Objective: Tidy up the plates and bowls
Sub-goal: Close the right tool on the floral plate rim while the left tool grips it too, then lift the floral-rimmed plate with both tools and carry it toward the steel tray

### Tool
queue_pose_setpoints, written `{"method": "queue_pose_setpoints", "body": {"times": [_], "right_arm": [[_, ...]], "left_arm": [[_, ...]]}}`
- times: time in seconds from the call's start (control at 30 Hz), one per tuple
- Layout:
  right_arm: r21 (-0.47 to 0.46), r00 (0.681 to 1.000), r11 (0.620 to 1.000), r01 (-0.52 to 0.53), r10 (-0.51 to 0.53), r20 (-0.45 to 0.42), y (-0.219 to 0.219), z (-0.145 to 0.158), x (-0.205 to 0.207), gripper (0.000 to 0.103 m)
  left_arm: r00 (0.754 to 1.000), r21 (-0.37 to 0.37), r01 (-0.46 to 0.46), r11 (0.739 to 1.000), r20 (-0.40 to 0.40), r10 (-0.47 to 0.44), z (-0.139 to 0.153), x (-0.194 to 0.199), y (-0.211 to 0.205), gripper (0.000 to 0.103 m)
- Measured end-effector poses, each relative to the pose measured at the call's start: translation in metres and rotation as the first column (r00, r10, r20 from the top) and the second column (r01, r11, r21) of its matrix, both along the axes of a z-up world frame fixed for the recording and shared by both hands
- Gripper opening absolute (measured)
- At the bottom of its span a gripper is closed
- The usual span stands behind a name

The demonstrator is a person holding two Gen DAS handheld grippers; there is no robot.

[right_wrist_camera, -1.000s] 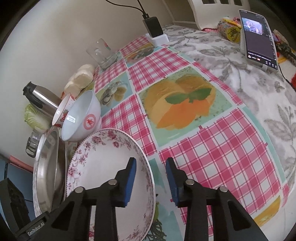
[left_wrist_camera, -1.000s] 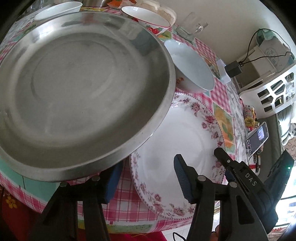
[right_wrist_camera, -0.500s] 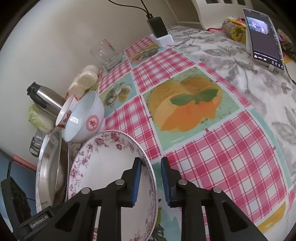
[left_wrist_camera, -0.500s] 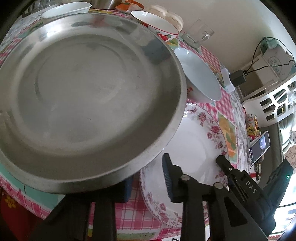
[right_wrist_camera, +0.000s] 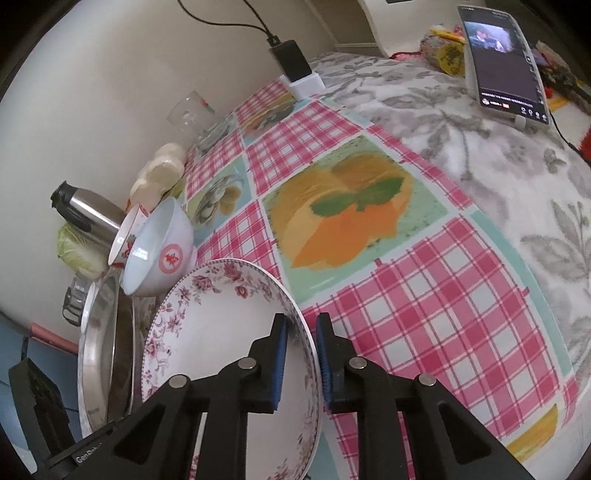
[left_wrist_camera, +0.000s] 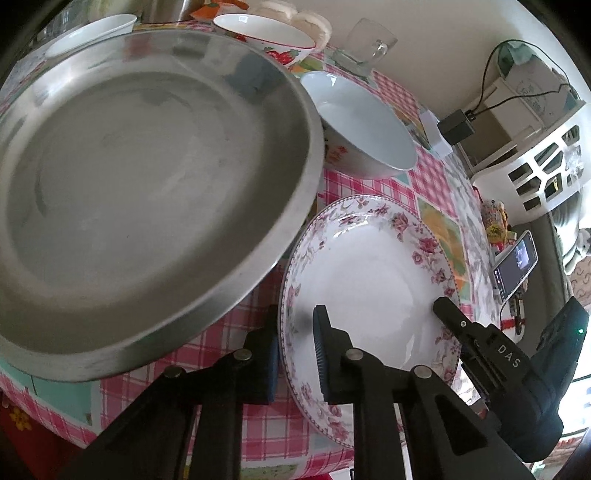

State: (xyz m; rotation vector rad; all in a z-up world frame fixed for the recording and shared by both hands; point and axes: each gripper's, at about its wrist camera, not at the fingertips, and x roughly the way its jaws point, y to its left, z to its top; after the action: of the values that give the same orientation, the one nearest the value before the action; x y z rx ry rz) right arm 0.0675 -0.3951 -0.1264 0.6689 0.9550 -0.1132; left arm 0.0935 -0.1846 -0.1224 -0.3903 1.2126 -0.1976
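Plate [left_wrist_camera: 369,273] rim sits between both closing tongs.

The flowery plate [left_wrist_camera: 369,266] is white with pink roses round its edge. It is tipped up, with one side higher than the other, above the checked cloth. Just beside it is the big metal tray [left_wrist_camera: 147,192]. The tray is round, grey and shiny, and it is tilted too. Its edge comes over the edge of the flowery plate. Behind them stands a white bowl [left_wrist_camera: 362,122] with a red mark on its side. A strawberry bowl [left_wrist_camera: 266,33] sits farther back. A small white bowl [left_wrist_camera: 92,31] sits beside it.
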Motion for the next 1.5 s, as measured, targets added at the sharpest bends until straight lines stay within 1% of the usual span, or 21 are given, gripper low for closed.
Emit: {"method": "queue_pose_setpoints", "body": {"times": [0.33, 0.37, 0.4, 0.47, 0.6, 0.73, 0.83, 1.17, 1.27, 1.5], "right_arm": [[-0.006, 1.000, 1.000, -0.006, 0.007, 0.008, 0.000, 0.001, -0.002, 0.018], [-0.008, 1.000, 1.000, -0.008, 0.008, 0.007, 0.000, 0.001, -0.002, 0.018], [-0.009, 1.000, 1.000, -0.008, 0.008, 0.006, 0.000, 0.001, -0.002, 0.018], [-0.002, 1.000, 1.000, -0.002, 0.002, 0.006, 0.001, 0.001, -0.002, 0.017], [-0.005, 1.000, 1.000, 0.002, -0.002, 0.006, -0.002, 0.004, -0.005, 0.016], [-0.007, 1.000, 1.000, 0.012, -0.012, 0.023, -0.006, 0.009, -0.009, 0.016], [-0.026, 1.000, 1.000, 0.007, -0.006, 0.026, -0.006, 0.012, -0.011, 0.016], [-0.046, 0.999, 0.999, 0.006, -0.004, 0.045, -0.007, 0.021, -0.016, 0.016], [-0.045, 0.999, 0.999, 0.013, -0.011, 0.050, -0.009, 0.023, -0.019, 0.016], [-0.056, 0.997, 0.998, 0.035, -0.032, 0.064, -0.014, 0.029, -0.026, 0.016]], "left_arm": [[0.999, -0.050, -0.037, 0.998, 0.006, 0.037, -0.005, 0.004, 0.005, 0.017], [0.999, -0.046, -0.033, 0.998, 0.009, 0.034, -0.004, 0.004, 0.005, 0.017], [1.000, -0.035, -0.026, 0.999, 0.013, 0.027, -0.004, 0.004, 0.003, 0.014], [1.000, -0.010, -0.018, 1.000, 0.022, 0.018, -0.002, 0.005, -0.001, 0.014], [1.000, -0.005, -0.002, 1.000, 0.029, 0.002, -0.001, 0.004, -0.006, 0.014], [0.997, 0.013, 0.029, 0.999, 0.074, -0.030, 0.007, 0.002, -0.013, 0.014], [0.993, 0.036, 0.044, 0.998, 0.106, -0.047, 0.013, 0.003, -0.016, 0.014], [0.988, 0.031, 0.068, 0.997, 0.135, -0.071, 0.019, 0.006, -0.020, 0.014], [0.987, 0.018, 0.080, 0.997, 0.139, -0.082, 0.021, 0.005, -0.022, 0.014], [0.980, 0.029, 0.112, 0.993, 0.162, -0.115, 0.027, 0.000, -0.028, 0.014]]}}
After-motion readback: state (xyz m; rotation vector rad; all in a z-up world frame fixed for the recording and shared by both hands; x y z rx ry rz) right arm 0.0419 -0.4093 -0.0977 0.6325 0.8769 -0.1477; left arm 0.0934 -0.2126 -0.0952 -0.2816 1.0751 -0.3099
